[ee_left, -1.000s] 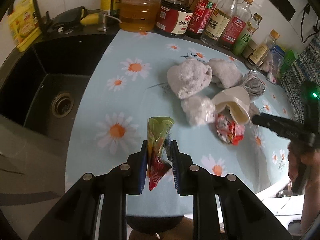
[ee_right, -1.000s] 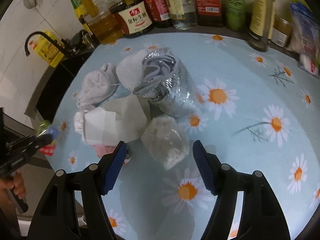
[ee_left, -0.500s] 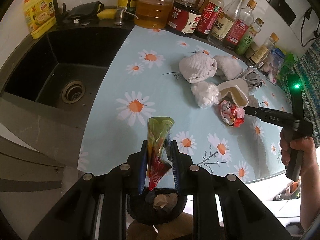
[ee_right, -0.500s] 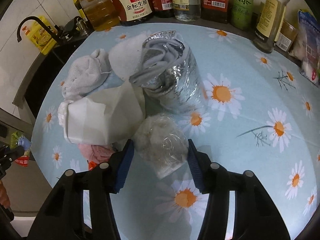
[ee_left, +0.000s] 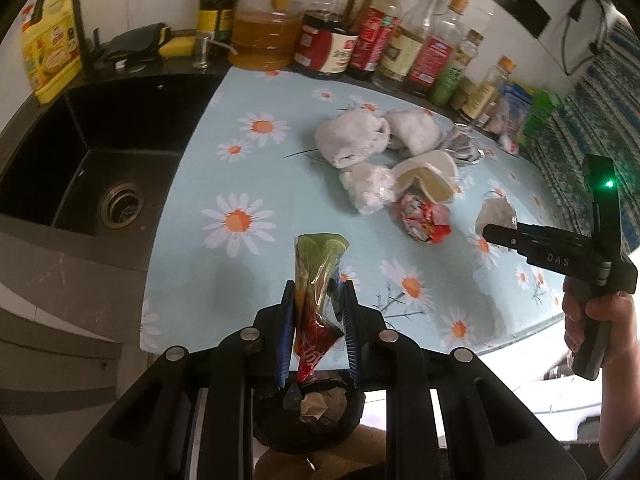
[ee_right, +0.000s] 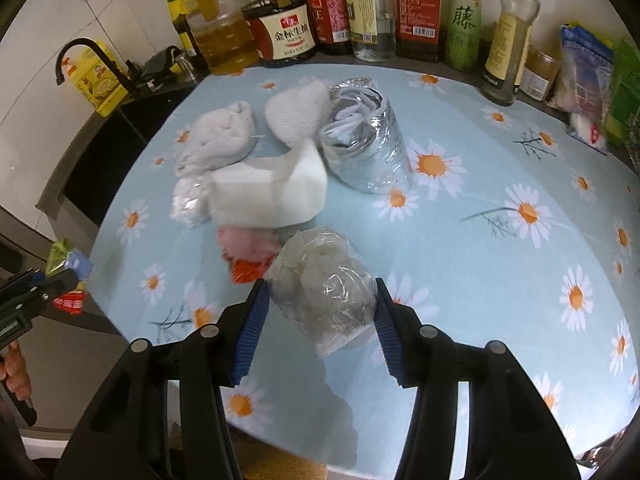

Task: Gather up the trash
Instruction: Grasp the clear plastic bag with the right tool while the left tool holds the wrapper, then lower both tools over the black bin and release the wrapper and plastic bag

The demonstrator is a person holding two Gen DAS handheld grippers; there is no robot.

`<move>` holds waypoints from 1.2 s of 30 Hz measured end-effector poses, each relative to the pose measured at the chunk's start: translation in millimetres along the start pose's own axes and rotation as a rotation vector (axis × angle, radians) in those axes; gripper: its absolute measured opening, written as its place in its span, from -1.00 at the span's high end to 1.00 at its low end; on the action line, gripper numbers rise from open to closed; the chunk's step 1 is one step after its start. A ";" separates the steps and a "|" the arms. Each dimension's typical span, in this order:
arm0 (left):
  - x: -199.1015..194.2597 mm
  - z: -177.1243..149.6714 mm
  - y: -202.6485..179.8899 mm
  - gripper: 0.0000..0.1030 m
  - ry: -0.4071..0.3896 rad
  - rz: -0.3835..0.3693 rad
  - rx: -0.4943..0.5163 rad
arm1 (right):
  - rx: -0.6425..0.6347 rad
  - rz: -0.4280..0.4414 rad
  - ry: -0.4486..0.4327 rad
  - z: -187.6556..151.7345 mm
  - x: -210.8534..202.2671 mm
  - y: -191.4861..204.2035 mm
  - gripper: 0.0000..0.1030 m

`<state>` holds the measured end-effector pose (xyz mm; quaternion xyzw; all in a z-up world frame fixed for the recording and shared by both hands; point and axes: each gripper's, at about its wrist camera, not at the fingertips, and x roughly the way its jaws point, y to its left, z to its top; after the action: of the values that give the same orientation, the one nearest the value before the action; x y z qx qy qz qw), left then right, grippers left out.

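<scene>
Left wrist view: left gripper [ee_left: 316, 312] is clamped on a green-and-red snack wrapper [ee_left: 316, 280], directly above the black trash bin [ee_left: 276, 428]; release there.

Right wrist view: right gripper [ee_right: 320, 320], jaws just closed, pinches a crumpled clear plastic bag [ee_right: 324, 292]; lift gently, then carry toward the bin.

A counter under a daisy-print cloth [ee_right: 500, 152] carries white rags [ee_right: 218, 140], a foil bag [ee_right: 366, 148], a white carton [ee_right: 272, 194] and, at seven o'clock, perhaps a red wrapper [ee_right: 248, 248].
</scene>
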<state>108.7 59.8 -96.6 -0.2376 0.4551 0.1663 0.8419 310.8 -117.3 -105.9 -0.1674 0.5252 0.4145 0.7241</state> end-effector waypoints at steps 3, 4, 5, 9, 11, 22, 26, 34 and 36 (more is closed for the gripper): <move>-3.0 -2.3 -4.3 0.60 -0.004 -0.020 0.035 | 0.017 0.013 -0.022 -13.2 -12.9 9.9 -0.02; -3.1 -3.6 -5.1 0.60 -0.003 -0.026 0.043 | 0.034 0.038 -0.020 -17.4 -15.6 11.7 -0.02; -3.0 -5.2 -5.8 0.60 0.000 -0.035 0.052 | 0.044 0.055 -0.019 -19.9 -17.0 13.2 -0.02; -4.1 -11.7 -7.8 0.60 0.006 -0.068 0.083 | 0.054 0.062 -0.033 -35.4 -27.8 29.1 -0.02; -4.8 -16.2 -9.4 0.60 0.013 -0.085 0.101 | 0.052 0.073 -0.041 -43.5 -33.2 39.6 -0.02; -7.5 -55.3 -11.9 0.60 0.059 -0.150 0.153 | 0.045 0.090 -0.012 -85.7 -33.5 80.6 -0.02; -5.3 -78.8 -10.1 0.60 0.090 -0.162 0.160 | 0.053 0.093 0.019 -104.6 -25.7 89.0 -0.02; 9.0 -118.6 6.6 0.59 0.161 -0.157 0.130 | 0.068 0.107 0.085 -137.6 -2.6 106.5 -0.03; 14.1 -128.4 7.9 0.59 0.185 -0.152 0.134 | 0.082 0.114 0.102 -145.5 3.7 108.5 -0.03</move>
<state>24.0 -3.5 -171.2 -0.2291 0.5215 0.0489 0.8205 136.5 -149.2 -145.3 -0.1284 0.5865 0.4243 0.6779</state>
